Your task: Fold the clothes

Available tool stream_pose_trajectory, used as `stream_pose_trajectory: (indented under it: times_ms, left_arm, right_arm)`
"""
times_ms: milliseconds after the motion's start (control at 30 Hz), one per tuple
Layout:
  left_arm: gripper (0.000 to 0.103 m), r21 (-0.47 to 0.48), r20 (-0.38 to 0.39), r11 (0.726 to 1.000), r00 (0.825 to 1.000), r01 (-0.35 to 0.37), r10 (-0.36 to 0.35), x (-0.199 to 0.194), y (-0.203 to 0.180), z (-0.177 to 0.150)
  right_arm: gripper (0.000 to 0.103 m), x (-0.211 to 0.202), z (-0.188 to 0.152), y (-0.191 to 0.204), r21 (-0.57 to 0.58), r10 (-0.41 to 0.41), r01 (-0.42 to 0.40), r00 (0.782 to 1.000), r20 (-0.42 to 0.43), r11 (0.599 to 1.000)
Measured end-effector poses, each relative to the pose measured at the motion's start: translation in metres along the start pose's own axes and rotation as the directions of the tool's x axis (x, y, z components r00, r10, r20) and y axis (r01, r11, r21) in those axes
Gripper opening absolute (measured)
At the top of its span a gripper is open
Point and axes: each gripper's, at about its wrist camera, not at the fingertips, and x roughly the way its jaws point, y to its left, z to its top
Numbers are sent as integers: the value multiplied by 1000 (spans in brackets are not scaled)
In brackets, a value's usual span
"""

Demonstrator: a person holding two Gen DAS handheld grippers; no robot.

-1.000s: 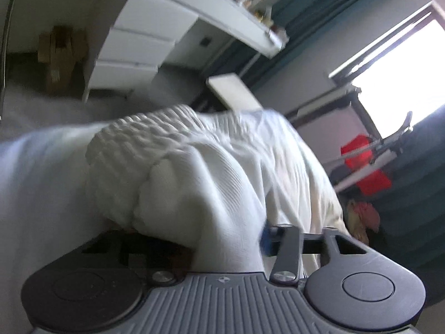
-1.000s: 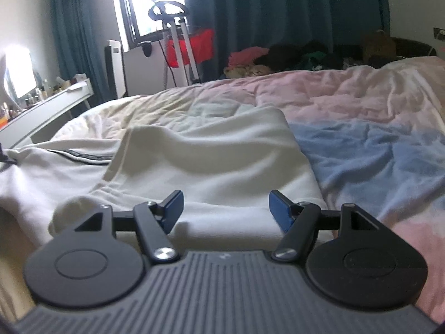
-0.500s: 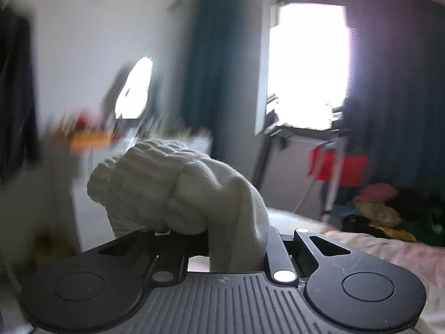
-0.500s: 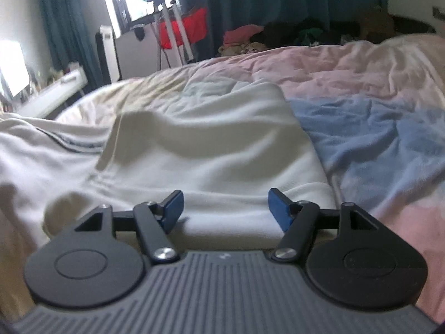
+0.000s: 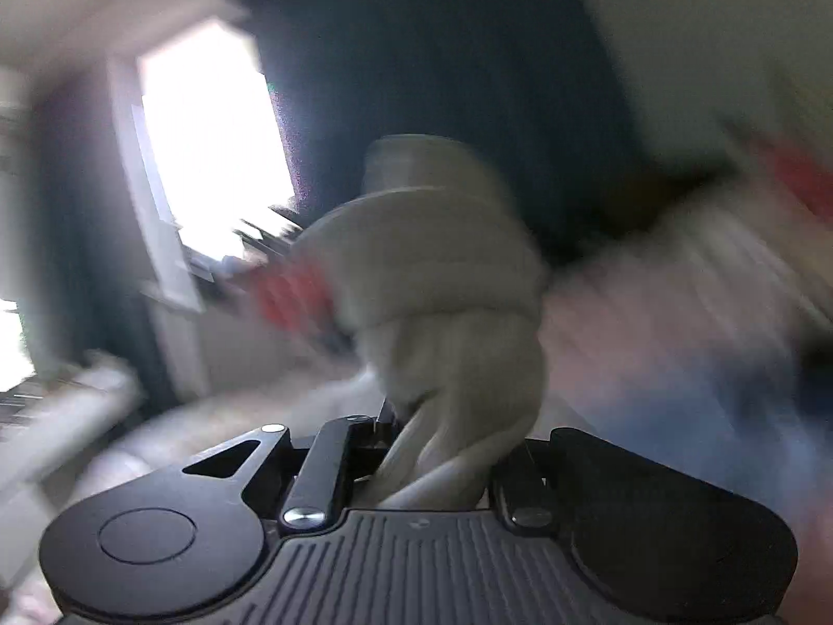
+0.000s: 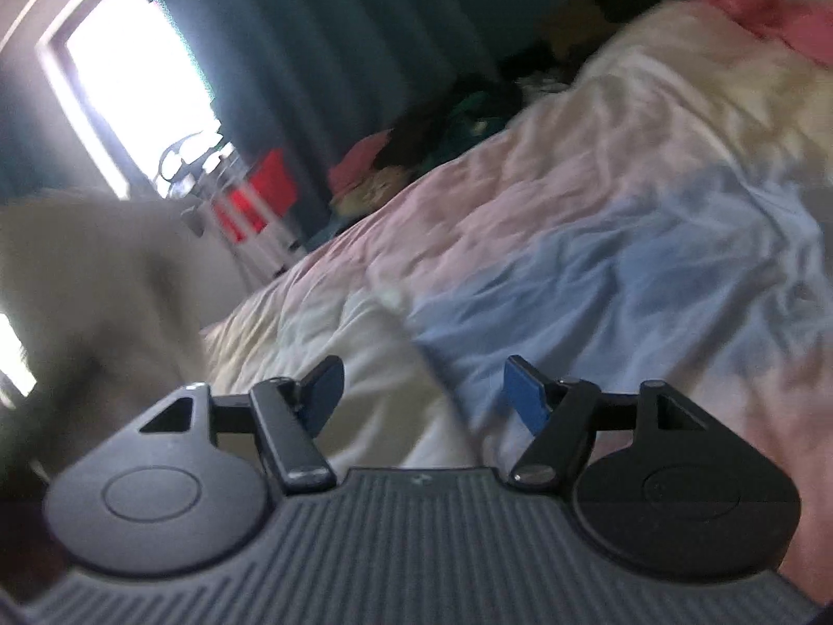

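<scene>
Up front, left gripper [image 5: 447, 448] clamped on a bunched cream knit garment [image 5: 442, 281], lifted above the bed's pink-and-blue duvet [image 6: 598, 260]. Right gripper [image 6: 424, 390] spread wide, blue pads [image 6: 526, 396] empty, poised over that duvet; more cream cloth [image 6: 78, 286] blurred left, bright window [image 6: 135, 83] beyond.

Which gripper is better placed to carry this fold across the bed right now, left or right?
Left, probably. The left gripper is shut on a bunched cream knit garment lifted off the pastel pink-and-blue duvet. The right gripper is open, holding nothing.
</scene>
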Motion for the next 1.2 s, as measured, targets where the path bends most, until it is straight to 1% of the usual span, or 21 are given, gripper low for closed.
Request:
stream_pose_trajectory:
  times_ms: [33,100,133,167,200,233,267,300,400,433,500,567,600,667,733,800,867,933,1033,1133,1200]
  left_arm:
    - [16,31,-57,999,998,26,-25,9,-14,-10]
    - [18,80,-155,994,986,77,-63,23,-39,-27]
    - [21,75,-138,994,988,76,-66,22,-39,-29]
    - [28,67,-128,994,989,81,-72,20,-38,-29]
    - [42,47,-140,994,986,102,-95,20,-33,-26]
    - [51,29,-151,993,982,118,-113,20,-25,-25]
    - [70,14,-165,993,979,119,-115,17,-11,-28]
    - [82,0,-180,992,976,123,-121,14,1,-30]
    - [84,-20,-211,982,959,188,-188,-3,37,-40]
    - [85,-12,-218,982,958,186,-184,-9,48,-47]
    - [86,-3,-234,987,959,161,-157,-16,64,-53]
    - [88,-47,-244,990,960,132,-139,-23,77,-57]
    - [88,-64,-237,991,963,119,-131,-29,84,-62]
    - [91,-72,-201,994,974,87,-100,-31,100,-69]
    - [92,-78,-194,995,977,69,-83,-38,104,-81]
    - [92,-112,-207,992,975,60,-83,-34,108,-88]
    - [93,-115,-201,992,976,56,-78,-34,106,-87]
    - [93,-106,-197,993,978,54,-75,-36,104,-84]
    - [93,-119,-191,991,978,61,-83,-34,105,-85]
    - [92,-169,-182,982,977,79,-109,-37,109,-85]
    - [92,-218,-166,972,978,91,-129,-39,114,-84]
  right_arm:
    - [72,1,1,-6,31,12,-12,1000,-11,999]
    - [72,3,3,-17,93,37,-34,999,-30,995]
    - [72,3,4,-22,124,50,-44,998,-40,991]
    - [72,4,4,-28,155,63,-55,997,-49,986]
    - [72,5,5,-33,186,76,-64,995,-57,980]
    - [72,8,4,-34,202,97,-81,993,-68,976]
    - [72,11,3,-33,216,119,-100,990,-78,971]
    - [72,14,1,-33,229,142,-118,986,-88,966]
    - [72,25,-6,-28,250,176,-143,978,-116,958]
    - [72,28,-9,-27,256,187,-150,974,-125,955]
    - [72,35,-14,-23,269,209,-165,968,-143,949]
    - [74,42,-19,-20,283,231,-179,960,-160,942]
    - [77,46,-22,-18,290,241,-186,956,-169,939]
    - [77,53,-27,-15,303,263,-200,947,-185,932]
    - [79,60,-32,-11,317,285,-213,937,-202,924]
    - [78,66,-33,-13,332,276,-203,942,-190,921]
    - [73,70,-33,-12,310,255,-191,950,-180,931]
    - [57,69,-33,-4,227,202,-161,964,-175,961]
    - [39,64,-32,9,106,143,-128,979,-147,986]
    - [36,49,-23,16,83,174,-168,982,-74,982]
    - [36,36,-13,7,160,240,-235,971,-8,959]
